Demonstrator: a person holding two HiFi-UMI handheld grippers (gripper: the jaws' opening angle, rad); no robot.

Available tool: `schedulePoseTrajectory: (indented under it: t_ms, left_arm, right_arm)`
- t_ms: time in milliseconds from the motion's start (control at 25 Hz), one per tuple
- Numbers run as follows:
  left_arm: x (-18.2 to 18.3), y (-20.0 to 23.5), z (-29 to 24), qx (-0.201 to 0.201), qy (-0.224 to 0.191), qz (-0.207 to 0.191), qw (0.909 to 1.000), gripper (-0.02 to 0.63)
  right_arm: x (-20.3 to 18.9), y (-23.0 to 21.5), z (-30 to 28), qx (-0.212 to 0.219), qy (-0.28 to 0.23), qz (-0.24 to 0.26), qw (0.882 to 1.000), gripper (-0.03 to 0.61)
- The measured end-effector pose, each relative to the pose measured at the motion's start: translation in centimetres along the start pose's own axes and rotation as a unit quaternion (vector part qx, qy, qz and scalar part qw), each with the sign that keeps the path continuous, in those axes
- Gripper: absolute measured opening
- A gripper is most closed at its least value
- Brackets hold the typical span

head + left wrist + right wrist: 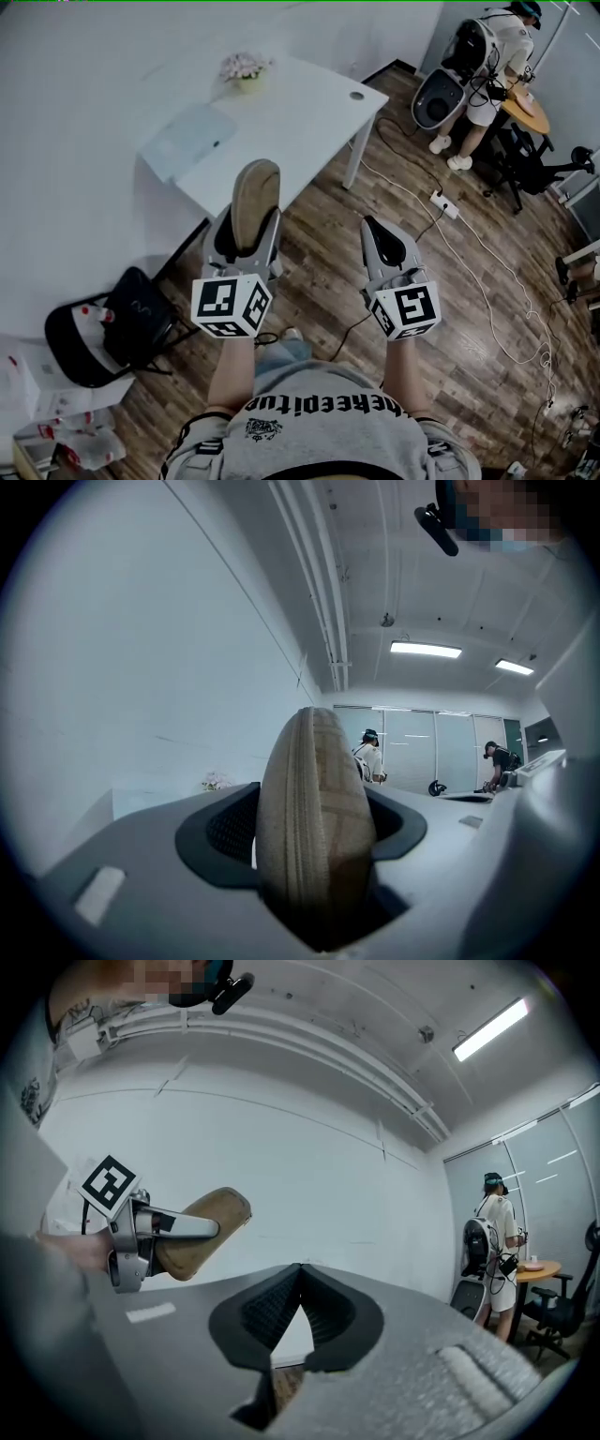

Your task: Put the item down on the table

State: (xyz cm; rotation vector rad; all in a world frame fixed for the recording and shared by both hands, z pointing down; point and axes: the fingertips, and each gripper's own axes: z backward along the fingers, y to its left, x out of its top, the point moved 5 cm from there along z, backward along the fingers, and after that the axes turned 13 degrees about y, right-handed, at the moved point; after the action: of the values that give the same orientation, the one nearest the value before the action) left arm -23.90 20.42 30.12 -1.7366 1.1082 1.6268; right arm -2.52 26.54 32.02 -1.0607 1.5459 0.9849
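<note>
The left gripper (248,234) pinches a tan oval fabric case with a zipper (256,195) between its wide jaws, upright in the air near the white rectangular table (309,103). The right gripper (380,236) has its jaws pressed together, with nothing between them.

Table (309,103) is up at 11 o'clock, with a laptop (187,141) on it and a flower pot (246,70) behind that. The zippered case (256,202) sits between the left gripper's (248,230) jaws. The right gripper (377,230) is at its 3 o'clock, and a person (487,66) is way off at 2 o'clock.
</note>
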Motion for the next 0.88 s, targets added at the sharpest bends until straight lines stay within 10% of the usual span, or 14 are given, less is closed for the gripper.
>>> schedulePoseTrajectory:
  t_ms: [880]
  left_arm:
    - [2.0, 5.8, -8.2, -0.052, 0.014, 0.003, 0.9986, 0.310]
  right_arm:
    - [1.6, -1.3, -7.6, -0.044, 0.009, -0.014, 0.999, -0.003]
